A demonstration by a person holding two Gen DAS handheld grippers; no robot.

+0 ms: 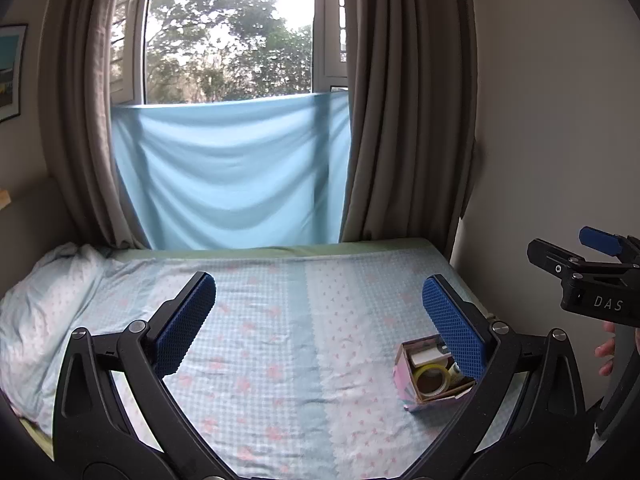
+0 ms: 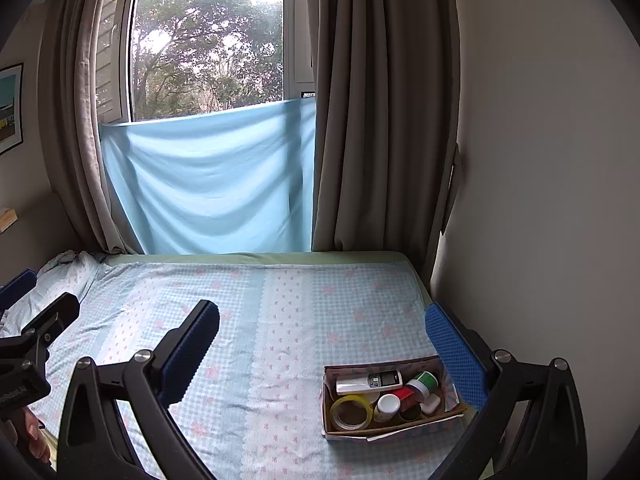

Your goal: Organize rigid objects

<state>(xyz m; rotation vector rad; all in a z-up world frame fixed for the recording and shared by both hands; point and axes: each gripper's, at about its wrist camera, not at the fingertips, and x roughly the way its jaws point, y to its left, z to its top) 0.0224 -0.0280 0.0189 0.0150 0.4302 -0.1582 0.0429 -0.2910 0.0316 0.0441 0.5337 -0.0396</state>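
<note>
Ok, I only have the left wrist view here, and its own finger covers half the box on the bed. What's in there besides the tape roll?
Observer: The right wrist view shows the whole box. A white remote control lies along its far side.
Operator: Any bottles?
Observer: Yes, a white-capped bottle beside the tape roll, and a green-labelled jar further right.
Operator: Is the right gripper holding anything?
Observer: No, the right gripper is open and empty above the bed.
</note>
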